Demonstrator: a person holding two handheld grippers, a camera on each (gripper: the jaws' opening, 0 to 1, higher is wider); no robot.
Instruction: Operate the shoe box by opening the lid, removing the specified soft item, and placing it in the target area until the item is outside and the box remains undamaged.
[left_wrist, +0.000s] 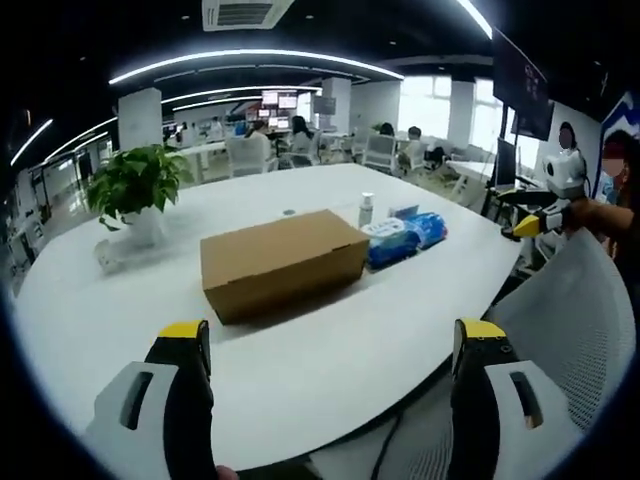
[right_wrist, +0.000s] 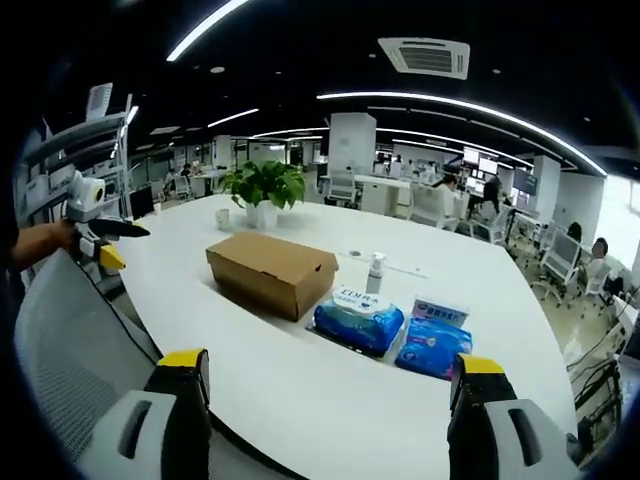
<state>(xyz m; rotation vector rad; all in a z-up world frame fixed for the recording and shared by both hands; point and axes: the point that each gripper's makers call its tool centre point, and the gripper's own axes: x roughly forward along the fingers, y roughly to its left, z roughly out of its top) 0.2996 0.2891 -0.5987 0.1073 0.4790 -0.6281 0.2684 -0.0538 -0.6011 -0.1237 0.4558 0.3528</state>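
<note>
A closed brown cardboard shoe box (left_wrist: 280, 262) lies on the white table (left_wrist: 330, 370), its lid down; it also shows in the right gripper view (right_wrist: 270, 270). My left gripper (left_wrist: 330, 350) hovers at the table's near edge, open, well short of the box, with nothing between its yellow-tipped jaws. My right gripper (right_wrist: 325, 375) is open too, near the table edge on another side and empty. Each gripper shows in the other's view, held by a hand: the right gripper (left_wrist: 525, 226) and the left gripper (right_wrist: 118, 243). The box's contents are hidden.
Two blue wipe packs (right_wrist: 358, 320) (right_wrist: 435, 345) and a small white bottle (right_wrist: 375, 272) sit beside the box. A potted plant (left_wrist: 135, 185) stands behind it. A white mesh chair back (left_wrist: 570, 330) is by the table edge. Desks and seated people are far behind.
</note>
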